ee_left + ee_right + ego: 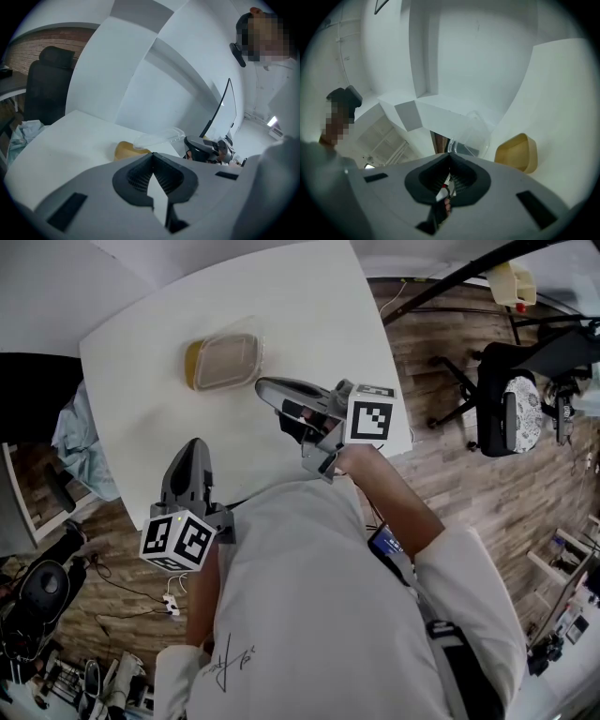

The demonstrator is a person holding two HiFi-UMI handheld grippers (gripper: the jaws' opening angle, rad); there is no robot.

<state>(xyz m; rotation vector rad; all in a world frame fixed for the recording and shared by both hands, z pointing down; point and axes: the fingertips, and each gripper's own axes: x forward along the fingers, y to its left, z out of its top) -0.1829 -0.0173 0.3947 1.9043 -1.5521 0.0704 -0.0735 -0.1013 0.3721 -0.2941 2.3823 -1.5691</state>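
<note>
One yellow tub point(193, 365) sits on the white table point(291, 306), left of centre in the upper half of the head view. A clear plastic lid point(230, 360) lies askew over it. Just below and right of the lid, the right gripper point(266, 387) points its tip at the lid's corner, jaws pressed together with nothing between them. At lower left, the left gripper point(194, 451) hangs over the table's near edge, well apart from the tub, its jaws likewise closed and empty.
</note>
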